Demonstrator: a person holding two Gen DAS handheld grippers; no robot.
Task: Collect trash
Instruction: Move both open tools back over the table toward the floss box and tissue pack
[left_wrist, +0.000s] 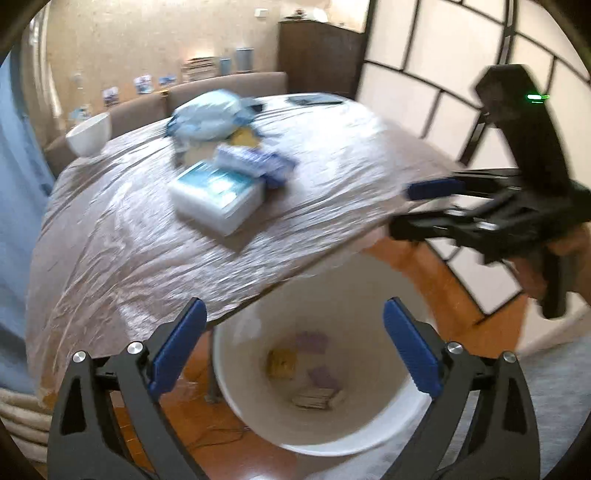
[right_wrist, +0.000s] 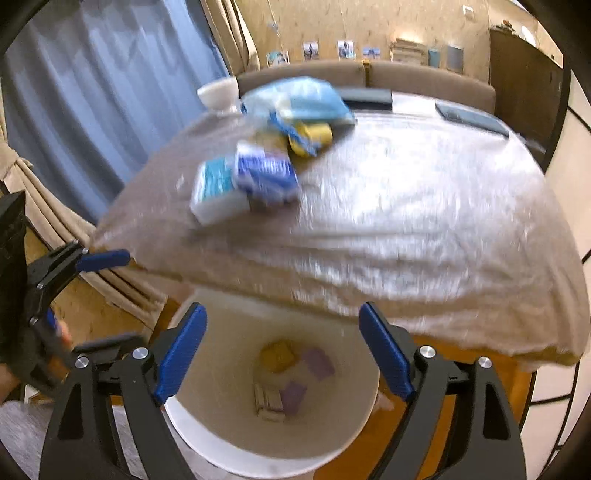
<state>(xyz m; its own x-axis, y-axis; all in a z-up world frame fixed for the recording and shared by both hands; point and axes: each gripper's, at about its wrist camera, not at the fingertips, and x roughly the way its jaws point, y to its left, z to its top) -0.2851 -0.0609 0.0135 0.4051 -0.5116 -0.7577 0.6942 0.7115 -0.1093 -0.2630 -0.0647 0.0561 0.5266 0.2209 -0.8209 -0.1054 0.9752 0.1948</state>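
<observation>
A white bin (left_wrist: 332, 448) (right_wrist: 258, 458) stands on the floor under the table's near edge. Inside lie a yellow piece (left_wrist: 282, 363) (right_wrist: 277, 356), purple pieces (left_wrist: 323, 374) (right_wrist: 319, 363) and a beige scrap. My left gripper (left_wrist: 293, 314) (right_wrist: 107, 299) hangs open above the bin with nothing between its fingers. My right gripper (right_wrist: 283, 314) (left_wrist: 413, 208) is open and empty over the same bin. On the table lie a white-and-blue pack (left_wrist: 218, 195) (right_wrist: 218, 192), a blue-white wrapper (left_wrist: 255, 162) (right_wrist: 266, 171) and a light blue bag (left_wrist: 210, 116) (right_wrist: 295, 98).
The table (left_wrist: 129, 240) (right_wrist: 406, 221) is covered with shiny plastic sheeting. A white bowl (left_wrist: 90, 134) (right_wrist: 218, 92) stands at its far left edge and a flat dark item (left_wrist: 314, 99) (right_wrist: 471, 116) at the far right. A sofa (left_wrist: 229, 86) stands behind, blue curtains (right_wrist: 92, 110) to the left.
</observation>
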